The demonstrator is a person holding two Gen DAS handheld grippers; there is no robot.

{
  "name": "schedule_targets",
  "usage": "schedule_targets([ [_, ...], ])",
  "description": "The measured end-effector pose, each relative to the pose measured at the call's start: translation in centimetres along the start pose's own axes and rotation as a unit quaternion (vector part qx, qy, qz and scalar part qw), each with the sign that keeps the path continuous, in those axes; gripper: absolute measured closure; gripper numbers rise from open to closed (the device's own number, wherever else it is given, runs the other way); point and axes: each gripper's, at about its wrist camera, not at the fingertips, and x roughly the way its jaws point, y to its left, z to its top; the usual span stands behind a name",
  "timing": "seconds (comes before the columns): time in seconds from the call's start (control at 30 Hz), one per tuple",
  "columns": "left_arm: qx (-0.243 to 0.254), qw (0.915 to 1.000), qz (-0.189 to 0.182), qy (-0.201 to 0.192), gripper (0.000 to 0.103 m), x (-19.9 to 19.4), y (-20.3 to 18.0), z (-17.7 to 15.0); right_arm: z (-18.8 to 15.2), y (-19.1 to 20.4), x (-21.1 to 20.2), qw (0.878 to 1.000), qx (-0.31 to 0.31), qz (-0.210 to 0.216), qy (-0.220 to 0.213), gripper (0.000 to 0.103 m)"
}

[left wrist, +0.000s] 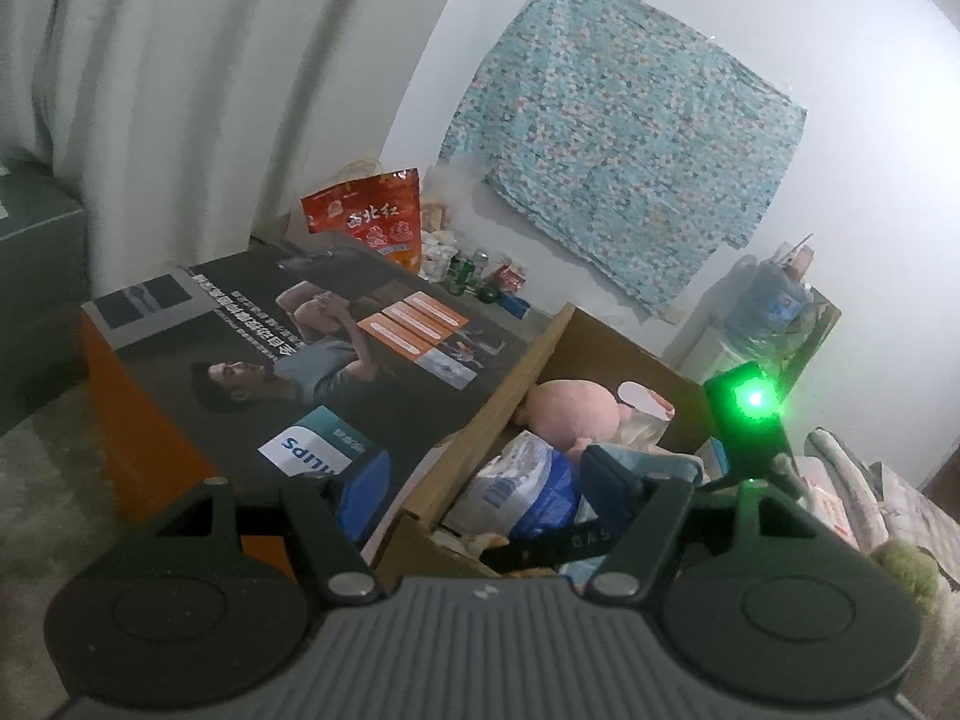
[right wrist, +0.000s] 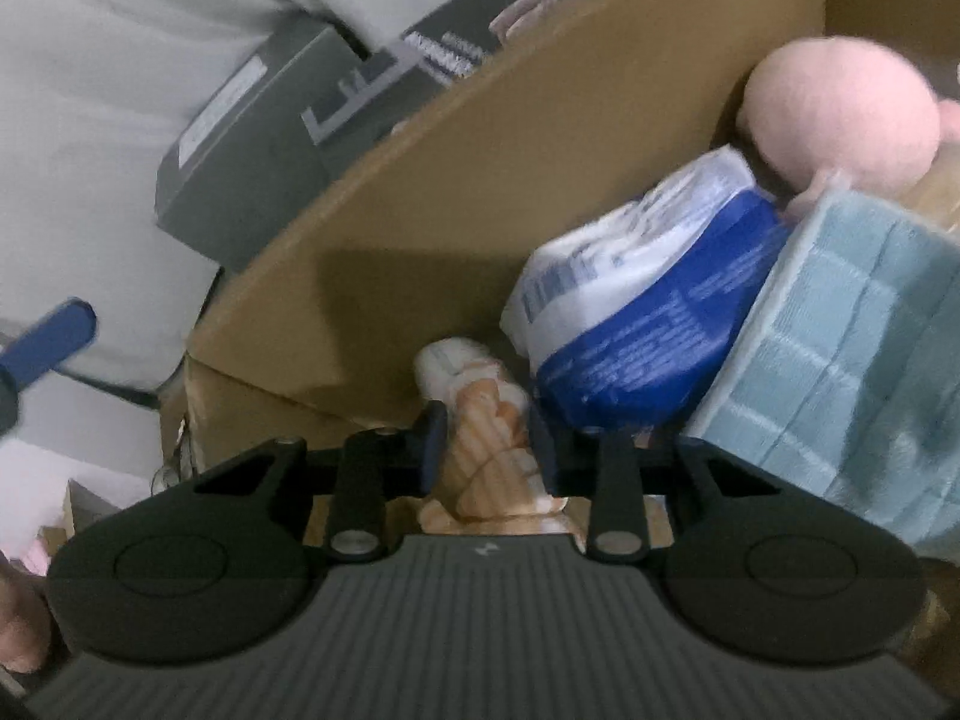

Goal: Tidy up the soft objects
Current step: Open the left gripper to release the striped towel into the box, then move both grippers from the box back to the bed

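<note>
the right gripper (right wrist: pixel 486 450) reaches down into the cardboard box (right wrist: pixel 480 180), its jaws closed on a ribbed orange-and-cream knitted soft thing (right wrist: pixel 486 456) lying in the box's near corner, just beside the blue-and-white plastic pack (right wrist: pixel 630 312). the knit looks loose and squashy, so the pads may pinch only a fold and let it slip, or drag the slick, crinkly pack along with it. a quilted pale blue towel (right wrist: pixel 852 348) and a round pink plush toy (right wrist: pixel 840 120) crowd that side of the box and could snag. the left gripper (left wrist: pixel 480 474) hovers over the box's rim with its jaws open and empty.
</note>
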Motion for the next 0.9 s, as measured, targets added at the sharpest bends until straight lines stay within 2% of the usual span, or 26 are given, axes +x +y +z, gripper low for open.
schedule_targets([
  [0.17, -0.003, 1.0, 0.001, -0.005, 0.03, -0.6, 0.1, 0.2, 0.1, -0.7, -2.0, 0.999, 0.02, 0.02, -0.022, 0.072],
  [0.3, 0.002, 0.9999, -0.007, -0.009, 0.026, -1.0, -0.4, 0.3, -0.8, -1.5, -6.0, 0.996, 0.041, 0.037, -0.068, 0.071],
  [0.37, 0.009, 0.9998, -0.014, -0.008, 0.023, -1.2, -0.9, 0.2, -1.8, -2.1, -8.6, 0.992, 0.058, 0.045, -0.102, 0.067],
  [0.43, 0.017, 0.9995, -0.028, -0.004, 0.018, -1.3, -1.6, 0.0, -3.3, -2.8, -11.4, 0.986, 0.075, 0.052, -0.138, 0.056],
  [0.47, 0.022, 0.9992, -0.034, -0.001, 0.015, -1.3, -1.9, -0.2, -4.3, -3.3, -12.6, 0.982, 0.085, 0.054, -0.158, 0.053],
  [0.57, 0.049, 0.9969, -0.061, 0.009, 0.01, -1.2, -3.9, -0.9, -8.4, -4.2, -15.7, 0.968, 0.114, 0.064, -0.214, 0.041],
  [0.63, 0.07, 0.9944, -0.076, 0.018, 0.008, -1.0, -5.4, -1.5, -11.9, -5.2, -17.3, 0.958, 0.132, 0.063, -0.247, 0.029],
  [0.77, 0.119, 0.9868, -0.104, 0.034, 0.005, -0.7, -9.0, -3.1, -19.1, -6.5, -20.0, 0.936, 0.17, 0.048, -0.305, 0.027],
  [0.9, 0.173, 0.9735, -0.144, 0.04, 0.002, -0.7, -13.2, -5.4, -26.5, -8.2, -22.7, 0.902, 0.226, 0.026, -0.366, 0.025],
])
